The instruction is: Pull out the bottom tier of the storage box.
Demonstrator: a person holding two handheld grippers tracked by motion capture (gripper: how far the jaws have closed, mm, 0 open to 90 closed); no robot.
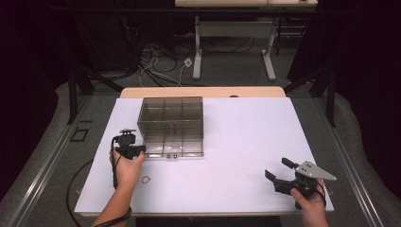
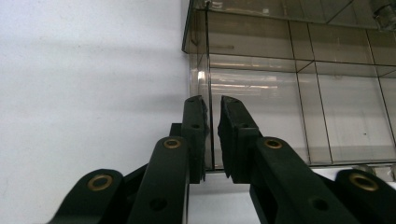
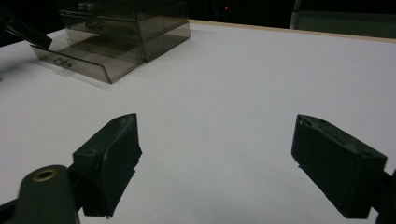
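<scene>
Left gripper [image 2: 212, 105] clamps drawer wall [image 2: 208, 93] of the organizer box [image 1: 172, 124].
Pull straight, level; right gripper [image 3: 217, 140] idles wide open.

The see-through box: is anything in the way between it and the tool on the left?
No. The left tool is already at the clear drawer box, its jaws nearly shut around the thin front corner wall. The small ring lies nearer the person.

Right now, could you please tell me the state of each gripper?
Left gripper: closed on the side wall of the open drawer of the smoked plastic box.
Right gripper: open, holding nothing, above the white table.
</scene>
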